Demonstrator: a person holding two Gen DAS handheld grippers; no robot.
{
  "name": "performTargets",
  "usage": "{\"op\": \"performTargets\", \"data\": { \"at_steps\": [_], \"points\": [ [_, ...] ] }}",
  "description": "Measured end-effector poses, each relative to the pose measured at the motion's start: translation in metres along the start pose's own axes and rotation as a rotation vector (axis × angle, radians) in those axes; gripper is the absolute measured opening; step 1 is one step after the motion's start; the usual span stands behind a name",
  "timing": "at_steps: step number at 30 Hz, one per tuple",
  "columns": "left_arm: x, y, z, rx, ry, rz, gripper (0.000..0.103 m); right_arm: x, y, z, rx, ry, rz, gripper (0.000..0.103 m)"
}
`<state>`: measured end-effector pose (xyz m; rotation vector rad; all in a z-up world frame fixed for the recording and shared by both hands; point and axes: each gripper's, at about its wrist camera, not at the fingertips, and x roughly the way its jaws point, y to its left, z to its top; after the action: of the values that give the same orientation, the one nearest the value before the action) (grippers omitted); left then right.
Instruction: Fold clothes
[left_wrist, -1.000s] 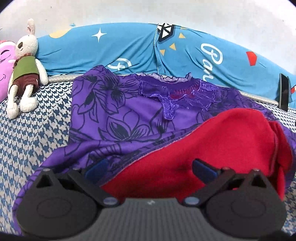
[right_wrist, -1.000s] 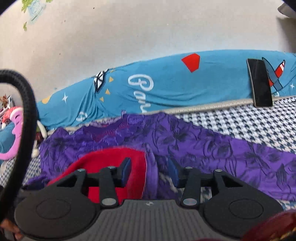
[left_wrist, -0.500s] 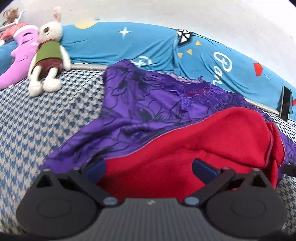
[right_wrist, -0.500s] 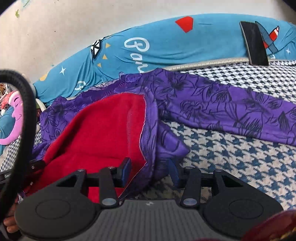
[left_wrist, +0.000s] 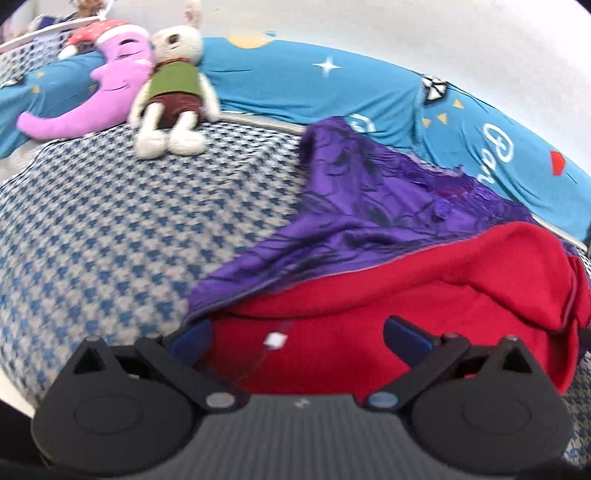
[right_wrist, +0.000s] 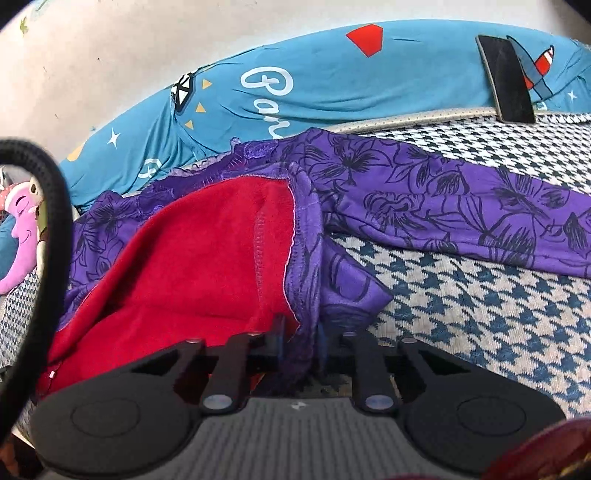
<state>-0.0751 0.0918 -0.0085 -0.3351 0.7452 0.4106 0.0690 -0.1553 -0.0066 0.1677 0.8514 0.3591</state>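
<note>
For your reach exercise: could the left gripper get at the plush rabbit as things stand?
Probably yes. The left gripper is open, holding nothing, and only bare houndstooth bed cover lies between it and the plush rabbit; distance cannot be judged.

The left wrist view is smeared with motion blur, so the print on the purple garment (left_wrist: 354, 206) reads only as dark streaks. The garment's far sleeve (right_wrist: 480, 214) runs out of the right wrist picture at the right edge. The right gripper (right_wrist: 301, 343) pinches a bunched hem, which covers its fingertips. A black cable (right_wrist: 55, 221) hides part of the pink moon pillow (right_wrist: 18, 236). The small white tag (left_wrist: 275, 339) on the red lining (left_wrist: 406, 295) is unreadable.
</note>
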Motion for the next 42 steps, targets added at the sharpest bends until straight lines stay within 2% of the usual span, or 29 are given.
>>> {"op": "performTargets", "data": {
  "at_steps": [4,9,10,11,13,23,26,34,37,42],
  "points": [
    [-0.001,0.015,-0.001,-0.022,0.005,0.013,0.103,0.003,-0.004,-0.003,0.044,0.013,0.017,0.018],
    [-0.002,0.024,-0.001,-0.043,0.003,0.039,0.103,0.005,-0.001,-0.004,0.026,0.002,0.002,0.018],
    [-0.005,0.025,0.000,-0.054,-0.010,0.031,0.103,0.006,0.000,-0.004,0.022,-0.001,-0.002,0.017],
    [-0.008,0.026,0.000,-0.060,-0.022,0.018,0.103,0.005,0.002,-0.004,0.014,-0.010,-0.009,0.011],
    [-0.011,0.027,0.001,-0.060,-0.039,0.001,0.103,0.003,0.005,-0.005,-0.005,-0.031,-0.024,0.008],
    [0.012,0.031,-0.007,-0.031,0.063,0.113,0.103,-0.041,0.003,-0.010,0.048,-0.190,-0.034,0.006],
    [0.015,0.029,-0.009,-0.012,0.059,0.148,0.103,-0.061,0.003,-0.016,0.056,-0.237,-0.050,0.006],
    [0.010,0.031,-0.005,-0.001,-0.014,0.235,0.103,-0.104,0.000,-0.041,0.064,-0.323,-0.131,0.005],
    [0.008,0.031,-0.004,0.010,-0.041,0.281,0.103,-0.111,-0.005,-0.052,0.072,-0.300,-0.155,0.005],
    [0.003,0.034,-0.001,0.014,-0.069,0.345,0.103,-0.103,-0.012,-0.059,0.047,-0.209,-0.214,0.005]
  ]
}}
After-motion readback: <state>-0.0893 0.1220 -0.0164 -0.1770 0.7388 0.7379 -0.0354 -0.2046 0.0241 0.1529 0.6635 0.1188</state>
